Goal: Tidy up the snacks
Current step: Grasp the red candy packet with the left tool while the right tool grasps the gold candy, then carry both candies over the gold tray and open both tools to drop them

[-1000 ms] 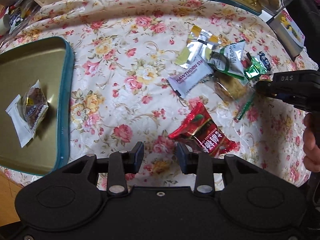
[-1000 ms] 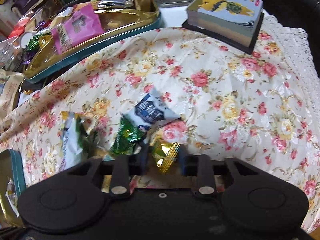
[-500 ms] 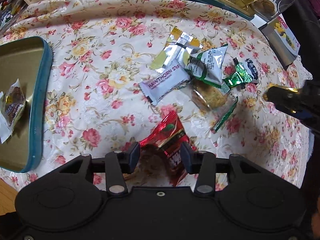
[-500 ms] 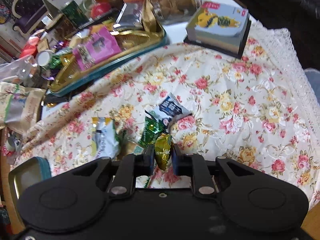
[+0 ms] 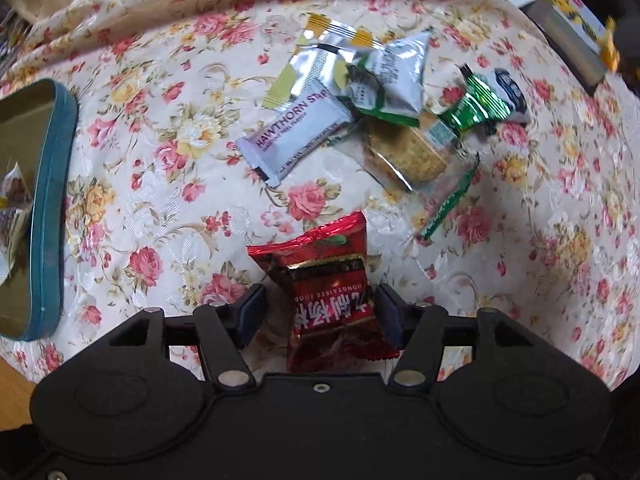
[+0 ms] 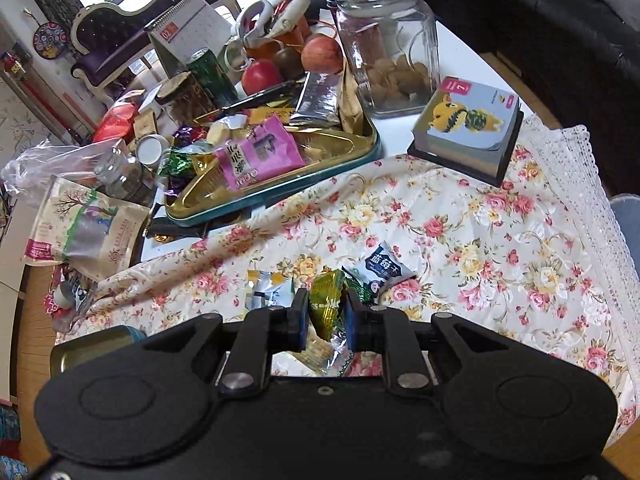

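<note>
A red snack packet (image 5: pixel 332 280) is straddled by the wide-spread left gripper (image 5: pixel 320 312), while a gold-wrapped candy (image 6: pixel 326 304) is pinched by the right gripper (image 6: pixel 326 318).

Left wrist view: mounted behind fingers, angled steeply down, close over floral cloth (image 5: pixel 168 168). Right wrist view: mounted likewise, raised higher, facing forward across cloth (image 6: pixel 480 248) toward far clutter. Shared: snack pile (image 5: pixel 384 92) (image 6: pixel 320 284), book (image 5: pixel 568 28) (image 6: pixel 468 128).
</note>
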### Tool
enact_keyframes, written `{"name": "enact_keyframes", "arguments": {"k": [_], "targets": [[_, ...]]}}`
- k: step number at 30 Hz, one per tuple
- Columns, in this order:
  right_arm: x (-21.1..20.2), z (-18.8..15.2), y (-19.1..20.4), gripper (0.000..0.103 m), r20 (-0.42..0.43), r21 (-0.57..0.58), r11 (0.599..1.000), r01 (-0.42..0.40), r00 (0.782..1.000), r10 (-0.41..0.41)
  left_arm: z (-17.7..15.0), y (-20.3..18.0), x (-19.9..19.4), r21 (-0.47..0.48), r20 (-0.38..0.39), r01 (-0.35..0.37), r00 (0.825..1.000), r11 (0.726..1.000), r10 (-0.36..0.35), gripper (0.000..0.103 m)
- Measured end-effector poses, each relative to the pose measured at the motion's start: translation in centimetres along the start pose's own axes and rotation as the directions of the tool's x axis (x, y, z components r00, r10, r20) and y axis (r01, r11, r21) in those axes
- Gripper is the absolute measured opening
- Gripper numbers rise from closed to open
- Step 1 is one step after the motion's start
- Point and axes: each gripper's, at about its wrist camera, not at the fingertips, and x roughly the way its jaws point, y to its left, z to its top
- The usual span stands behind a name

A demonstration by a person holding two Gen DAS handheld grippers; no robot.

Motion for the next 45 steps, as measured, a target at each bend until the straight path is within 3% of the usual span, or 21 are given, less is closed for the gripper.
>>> {"name": "enact_keyframes", "arguments": {"k": [2, 3, 7, 16, 20, 27, 38, 45], "targets": [[-0.1, 0.0, 0.1, 0.019, -0.001, -0.006, 1.000, 0.006, 1.000, -0.006, -0.1, -0.4, 0.0, 0.019, 0.014, -0.009, 1.000, 1.000, 0.008, 0.058], [-0.1, 0.0, 0.1, 0.019, -0.006, -0.008, 1.000, 0.012, 1.000, -0.012, -0.2, -0.4, -0.2, 0.025, 0.024, -0.007, 1.000, 1.000, 0.007, 0.049], [0.4, -0.2, 0.0, 0.019, -0.034, 0.000, 0.999, 0.035, 0.999, -0.035, -0.1, 0.5, -1.0, 0.009, 0.034, 0.017, 0.999, 1.000, -0.018, 0.047], [1.0, -0.4, 1.8, 0.019, -0.060, -0.013, 0.999, 0.044, 0.997, -0.044, 2.2, 6.1, -5.5, -0.055, 0.146, -0.059, 0.987, 0.997, 0.067, 0.046], [1.4, -0.7, 4.1, 0.019, -0.066, -0.051, 0.998, 0.023, 0.997, -0.027, 3.0, 9.8, -7.7, -0.106, 0.209, -0.121, 0.968, 0.987, 0.141, 0.046], [2.6, -2.0, 9.8, 0.019, -0.091, -0.137, 0.990, -0.031, 0.996, 0.018, 3.4, 16.9, -10.3, -0.208, 0.279, -0.227, 0.919, 0.951, 0.280, 0.046], [5.4, -6.0, 19.6, 0.019, -0.173, -0.285, 0.947, -0.151, 0.979, 0.104, 2.1, 27.9, -10.8, -0.408, 0.187, -0.272, 0.910, 0.871, 0.371, 0.046], [7.7, -9.0, 23.5, 0.019, -0.243, -0.346, 0.919, -0.187, 0.964, 0.105, 1.4, 32.0, -10.6, -0.463, 0.147, -0.267, 0.917, 0.845, 0.371, 0.046]]}}
